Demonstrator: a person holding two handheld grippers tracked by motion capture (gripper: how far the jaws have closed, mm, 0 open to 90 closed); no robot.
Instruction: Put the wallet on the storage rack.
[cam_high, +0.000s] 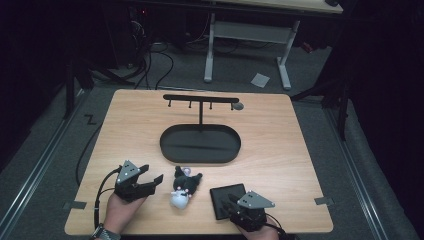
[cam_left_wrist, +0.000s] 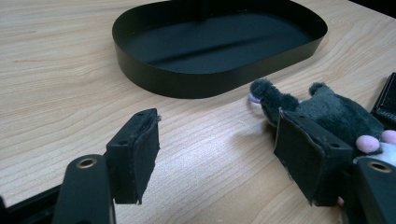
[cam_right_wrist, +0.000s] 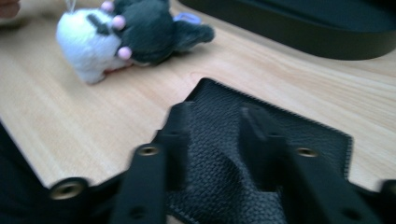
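A small plush toy (cam_high: 182, 187) with a white body and dark grey head lies on the wooden table (cam_high: 280, 145) near its front edge. My left gripper (cam_high: 152, 174) rests just left of it, jaws open and empty; in the left gripper view (cam_left_wrist: 217, 151) the plush (cam_left_wrist: 327, 112) lies behind the right jaw, apart from the pads. A black leather wallet (cam_high: 224, 196) lies flat to the right of the plush. My right gripper (cam_high: 231, 204) sits over its near right part. In the right gripper view (cam_right_wrist: 217, 114) the jaws stand close together on the wallet (cam_right_wrist: 280, 135), whose leather humps up between them.
A black oval tray (cam_high: 200, 161) sits mid-table, with a black T-shaped hook rack (cam_high: 200, 99) rising from its far side and a small grey object (cam_high: 238, 106) at the rack's right end. A desk frame stands on the floor beyond the table.
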